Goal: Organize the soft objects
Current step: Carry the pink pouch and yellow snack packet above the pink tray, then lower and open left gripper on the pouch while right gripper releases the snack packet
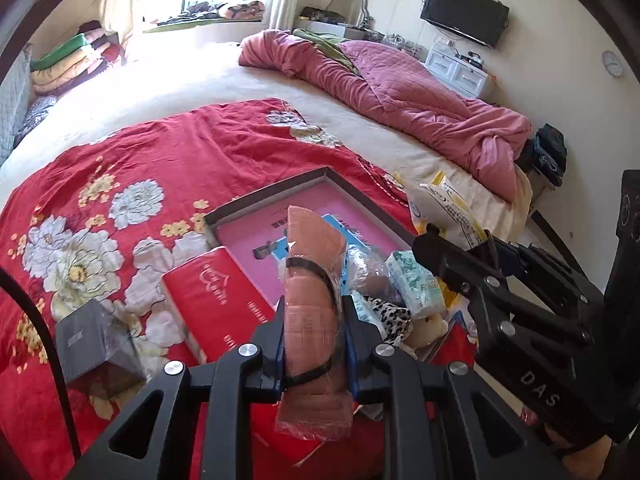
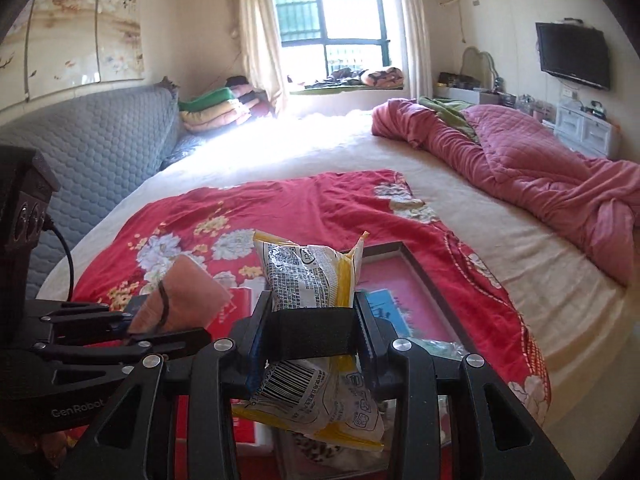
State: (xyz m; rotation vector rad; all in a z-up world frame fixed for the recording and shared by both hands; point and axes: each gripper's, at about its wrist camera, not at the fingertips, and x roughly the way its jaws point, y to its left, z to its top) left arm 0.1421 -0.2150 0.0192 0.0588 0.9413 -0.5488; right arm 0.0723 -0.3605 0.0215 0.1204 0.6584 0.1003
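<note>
Daylight from the window (image 2: 332, 28) blows out the far bed (image 2: 304, 148); fisheye edges curve and darken.

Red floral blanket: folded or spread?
Spread. The red floral blanket lies flat, wrinkled, across the bed, with the tray resting on it.

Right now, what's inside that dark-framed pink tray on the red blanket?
In the tray: a blue-and-white pack on the pink floor. The held pink roll and yellow packet cover the rest.
</note>
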